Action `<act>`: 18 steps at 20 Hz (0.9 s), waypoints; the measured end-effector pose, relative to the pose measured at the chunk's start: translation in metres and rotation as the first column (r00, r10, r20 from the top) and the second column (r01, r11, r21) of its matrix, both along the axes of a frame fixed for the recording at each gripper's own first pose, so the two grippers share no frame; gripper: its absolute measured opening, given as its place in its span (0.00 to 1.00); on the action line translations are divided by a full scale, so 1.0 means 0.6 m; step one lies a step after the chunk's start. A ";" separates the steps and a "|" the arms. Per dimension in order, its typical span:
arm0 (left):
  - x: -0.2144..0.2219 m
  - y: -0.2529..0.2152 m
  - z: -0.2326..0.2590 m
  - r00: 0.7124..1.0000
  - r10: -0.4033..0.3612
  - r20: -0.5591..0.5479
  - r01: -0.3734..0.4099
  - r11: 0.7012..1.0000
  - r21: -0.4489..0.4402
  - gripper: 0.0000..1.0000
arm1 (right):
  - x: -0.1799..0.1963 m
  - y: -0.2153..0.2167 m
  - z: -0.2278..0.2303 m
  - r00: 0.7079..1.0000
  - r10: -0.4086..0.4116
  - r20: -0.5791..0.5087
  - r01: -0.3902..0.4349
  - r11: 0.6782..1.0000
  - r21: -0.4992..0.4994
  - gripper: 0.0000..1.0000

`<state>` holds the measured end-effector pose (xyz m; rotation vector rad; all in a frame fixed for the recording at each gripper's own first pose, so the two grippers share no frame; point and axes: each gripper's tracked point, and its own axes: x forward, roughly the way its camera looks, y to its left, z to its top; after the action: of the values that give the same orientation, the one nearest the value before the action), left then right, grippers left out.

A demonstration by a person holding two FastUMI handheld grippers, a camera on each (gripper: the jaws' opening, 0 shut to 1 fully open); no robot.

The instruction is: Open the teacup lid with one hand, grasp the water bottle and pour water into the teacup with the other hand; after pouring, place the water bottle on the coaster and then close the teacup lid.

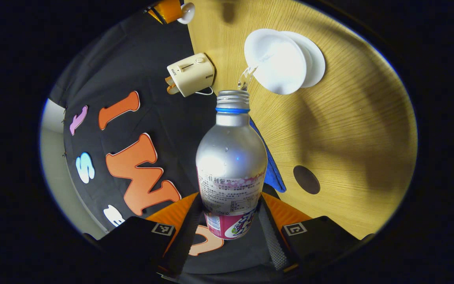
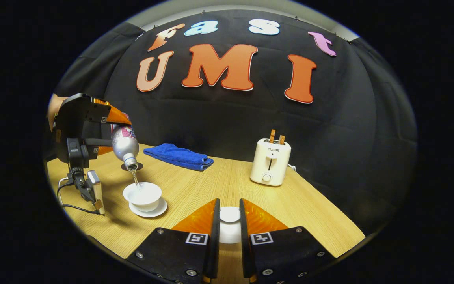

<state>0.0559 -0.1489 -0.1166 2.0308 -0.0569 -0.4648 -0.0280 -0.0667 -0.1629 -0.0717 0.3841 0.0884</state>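
1. Left gripper view: my left tool is clamped on the bottle, one finger on each side of the labelled lower body. I judge that low hold leaves the neck free to reach out over the cup.
2. Same view: the bottle is tipped, mouth forward, and a thin stream of water runs from its mouth into the cup, which sits on its saucer on the desk. The mouth hangs just short of the cup's rim, apart from it, so I read the pour as under way.
3. Same view: the dark round coaster lies bare on the desk, near the cup; that is where the bottle goes afterwards. A blue cloth peeks out behind the bottle, and a toaster stands farther off.
4. Right gripper view: my right tool pinches the white lid between its fingers and holds it well off to the side of the cup, I think to keep it clear of the stream.
5. Same view: the left tool tilts the bottle above the cup; the coaster lies just behind.
6. Left to do, by my judgement: right the bottle, set it on the coaster, put the lid back.
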 end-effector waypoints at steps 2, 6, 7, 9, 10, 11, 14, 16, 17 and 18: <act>0.001 0.001 0.008 1.000 0.001 0.002 -0.001 1.000 -0.001 0.83 | 0.002 -0.001 0.002 1.000 0.000 0.004 0.000 1.000 0.001 0.25; 0.005 0.003 0.025 1.000 -0.007 0.026 0.006 1.000 0.023 0.85 | 0.003 0.001 0.005 1.000 0.001 0.008 -0.001 1.000 -0.003 0.25; 0.005 0.000 0.028 0.999 -0.015 0.036 0.014 0.999 0.032 0.85 | 0.005 0.003 0.007 1.000 0.003 0.009 -0.003 1.000 -0.003 0.21; 0.005 -0.004 0.031 0.999 -0.026 0.044 0.024 0.999 0.047 0.88 | 0.006 0.006 0.006 1.000 0.010 0.010 -0.009 1.000 -0.010 0.25; 0.005 -0.008 0.034 0.999 -0.031 0.045 0.028 0.998 0.055 0.85 | 0.006 0.008 0.008 1.000 0.013 0.013 -0.013 1.000 -0.014 0.25; 0.006 -0.010 0.034 0.998 -0.036 0.050 0.032 0.997 0.064 0.88 | 0.007 0.008 0.010 1.000 0.015 0.016 -0.014 1.000 -0.016 0.25; 0.008 -0.019 0.038 0.997 -0.052 0.059 0.047 0.995 0.083 0.85 | 0.005 0.010 0.010 1.000 0.017 0.016 -0.017 1.000 -0.018 0.25; 0.009 -0.023 0.035 0.996 -0.063 0.065 0.056 0.993 0.100 0.82 | 0.005 0.010 0.010 1.000 0.017 0.015 -0.017 1.000 -0.021 0.25; 0.009 -0.023 0.034 0.995 -0.067 0.069 0.059 0.992 0.108 0.85 | 0.003 0.010 0.009 1.000 0.019 0.014 -0.018 1.000 -0.023 0.25; 0.009 -0.026 0.033 0.995 -0.071 0.068 0.063 0.992 0.112 0.84 | 0.003 0.007 0.008 1.000 0.016 0.013 -0.015 1.000 -0.023 0.25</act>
<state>0.0614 -0.1644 -0.0969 2.1588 -0.1467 -0.4449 -0.0262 -0.0627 -0.1580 -0.0978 0.3712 0.0988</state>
